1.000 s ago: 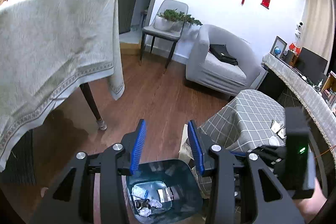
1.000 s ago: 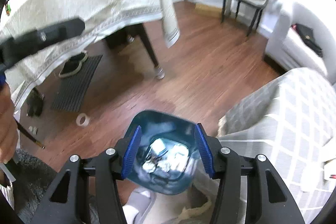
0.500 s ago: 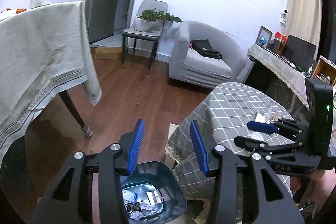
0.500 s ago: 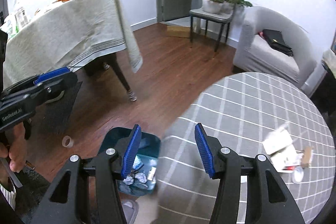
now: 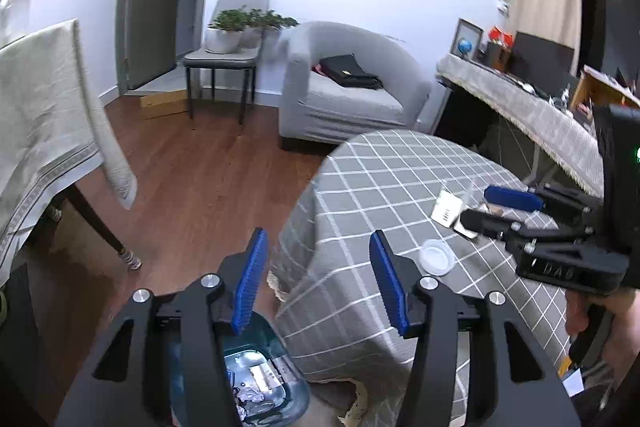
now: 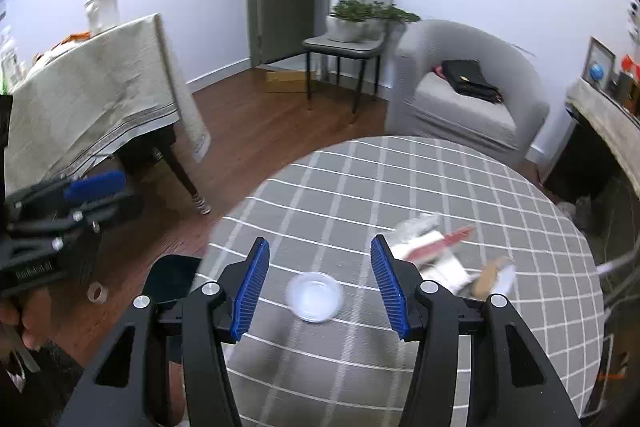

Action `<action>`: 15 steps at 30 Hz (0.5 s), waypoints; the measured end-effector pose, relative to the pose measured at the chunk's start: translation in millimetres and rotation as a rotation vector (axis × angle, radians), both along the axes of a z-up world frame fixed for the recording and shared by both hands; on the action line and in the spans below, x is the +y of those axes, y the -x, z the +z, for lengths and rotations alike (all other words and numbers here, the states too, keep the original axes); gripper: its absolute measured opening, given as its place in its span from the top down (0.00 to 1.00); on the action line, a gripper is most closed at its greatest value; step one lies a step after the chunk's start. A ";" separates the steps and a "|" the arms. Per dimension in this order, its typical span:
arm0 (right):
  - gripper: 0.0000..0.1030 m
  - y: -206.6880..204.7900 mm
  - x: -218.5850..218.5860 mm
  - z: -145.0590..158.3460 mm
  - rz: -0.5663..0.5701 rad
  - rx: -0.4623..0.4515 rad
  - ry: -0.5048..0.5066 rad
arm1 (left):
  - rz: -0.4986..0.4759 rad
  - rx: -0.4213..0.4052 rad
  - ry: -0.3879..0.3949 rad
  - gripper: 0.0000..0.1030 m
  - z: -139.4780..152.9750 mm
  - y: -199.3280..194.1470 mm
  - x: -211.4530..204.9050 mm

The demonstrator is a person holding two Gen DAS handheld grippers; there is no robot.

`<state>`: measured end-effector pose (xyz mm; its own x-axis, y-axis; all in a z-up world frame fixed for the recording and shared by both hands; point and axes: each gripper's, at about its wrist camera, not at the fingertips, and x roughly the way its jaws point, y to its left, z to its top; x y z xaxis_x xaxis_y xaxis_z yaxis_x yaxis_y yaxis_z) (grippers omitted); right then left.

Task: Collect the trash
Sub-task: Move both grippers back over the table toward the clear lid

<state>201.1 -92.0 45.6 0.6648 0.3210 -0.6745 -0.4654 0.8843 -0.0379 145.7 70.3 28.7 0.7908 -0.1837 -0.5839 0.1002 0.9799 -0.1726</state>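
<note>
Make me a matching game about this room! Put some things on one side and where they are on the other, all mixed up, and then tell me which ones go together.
Things:
1. clear plastic lid
2. black bag
3. potted plant
4. blue trash bin

Places:
A. on the grey chair by the door
B. on the floor beside the round table
C. on the checked tablecloth
D. on the grey armchair

Pairs: 1-C, 2-D, 3-A, 4-B
</note>
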 end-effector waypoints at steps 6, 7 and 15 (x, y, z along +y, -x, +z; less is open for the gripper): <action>0.48 -3.8 -31.9 -3.6 -0.067 -0.002 0.004 | -0.051 0.038 -0.012 0.41 -16.2 -15.0 -34.8; 0.48 -3.1 -37.3 -4.0 -0.078 -0.007 0.003 | -0.062 0.045 -0.004 0.40 -18.1 -17.9 -38.7; 0.43 -6.7 -95.5 -3.5 -0.216 -0.024 -0.041 | -0.146 0.088 -0.010 0.36 -36.8 -33.9 -83.6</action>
